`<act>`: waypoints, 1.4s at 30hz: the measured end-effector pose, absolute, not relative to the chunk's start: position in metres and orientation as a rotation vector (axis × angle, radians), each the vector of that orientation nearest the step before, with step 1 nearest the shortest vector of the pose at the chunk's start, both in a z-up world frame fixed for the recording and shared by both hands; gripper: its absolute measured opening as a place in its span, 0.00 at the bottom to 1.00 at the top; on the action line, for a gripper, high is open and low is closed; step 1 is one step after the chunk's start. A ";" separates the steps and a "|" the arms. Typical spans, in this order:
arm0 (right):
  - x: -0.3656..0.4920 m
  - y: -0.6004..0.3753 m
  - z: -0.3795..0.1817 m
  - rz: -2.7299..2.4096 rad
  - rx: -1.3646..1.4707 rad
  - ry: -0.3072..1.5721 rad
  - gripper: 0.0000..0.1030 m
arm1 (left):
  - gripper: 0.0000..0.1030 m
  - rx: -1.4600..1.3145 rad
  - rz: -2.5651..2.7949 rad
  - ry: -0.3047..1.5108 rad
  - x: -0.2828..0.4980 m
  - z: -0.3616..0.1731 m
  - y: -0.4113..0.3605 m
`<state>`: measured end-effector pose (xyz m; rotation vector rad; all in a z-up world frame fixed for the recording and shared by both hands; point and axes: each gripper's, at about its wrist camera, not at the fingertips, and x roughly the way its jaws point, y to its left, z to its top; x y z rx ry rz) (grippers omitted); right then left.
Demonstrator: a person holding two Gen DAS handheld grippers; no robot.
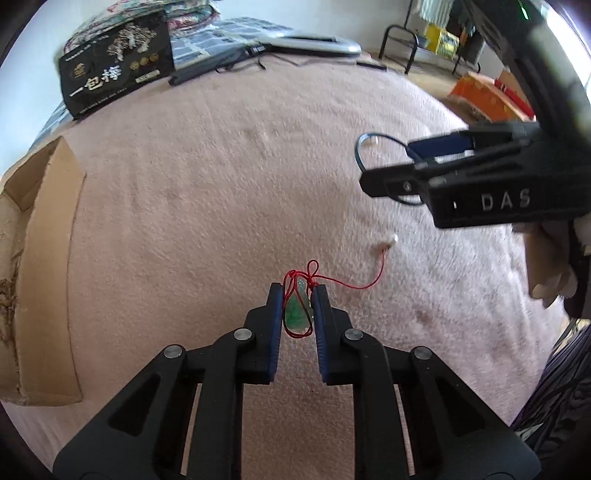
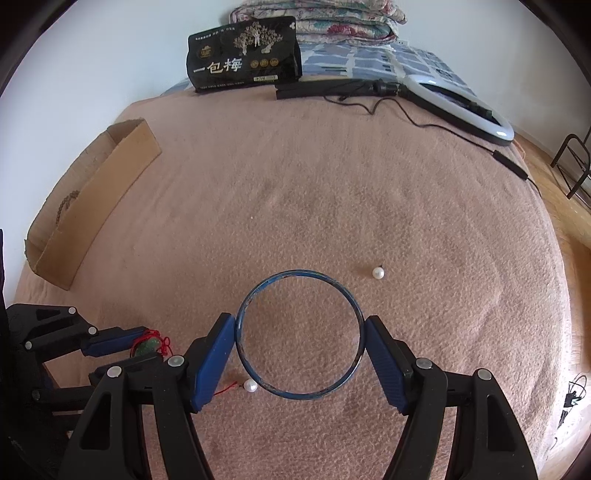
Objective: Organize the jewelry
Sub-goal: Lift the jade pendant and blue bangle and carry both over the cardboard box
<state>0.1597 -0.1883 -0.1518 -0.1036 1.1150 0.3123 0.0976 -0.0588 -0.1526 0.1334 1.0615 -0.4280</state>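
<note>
Item: jewelry sorting on a bed, both tools loaded. Nearest, our left hand-held gripper (image 1: 298, 306) was pinched on a green pendant (image 1: 296, 312), the stone upright between the blue pads with its long axis running along the fingers; its red cord (image 1: 354, 285) trailed away to the right across the blanket to a pearl (image 1: 392, 240) lying apart from the stone. Our right hand-held gripper (image 2: 300, 334) was clamped across a blue bangle (image 2: 298, 335), gripping it at opposite sides, the ring's plane facing the wrist camera. A second loose pearl (image 2: 378, 273) lay just beyond the bangle to the right, nearer our right hand than our left. The relation we judged decisive: the cardboard box (image 2: 92, 199) sat far off to the left of both tools, its long axis running away from us, and our left hand was the nearer to it. The surface was a pink fleece blanket (image 2: 332, 184), soft and napped. Farther back lay a black printed pouch (image 2: 245, 55), a ring light (image 2: 461, 99) with its cable, and folded quilts (image 2: 317, 18) against a white wall; wooden floor showed at right.
</note>
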 end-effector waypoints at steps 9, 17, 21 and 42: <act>0.154 -0.195 -0.118 0.299 -0.039 1.041 0.71 | 0.14 0.025 -0.424 0.953 0.097 -0.102 -0.037; 0.142 -0.187 -0.098 0.294 -0.047 0.990 0.71 | 0.14 -0.028 -0.404 0.868 0.089 -0.066 -0.015; 0.136 -0.177 -0.091 0.305 -0.059 0.975 0.71 | 0.14 -0.038 -0.382 0.836 0.086 -0.055 -0.004; 0.122 -0.117 -0.058 0.361 -0.111 0.908 0.71 | 0.14 -0.040 -0.245 0.716 0.066 -0.013 0.070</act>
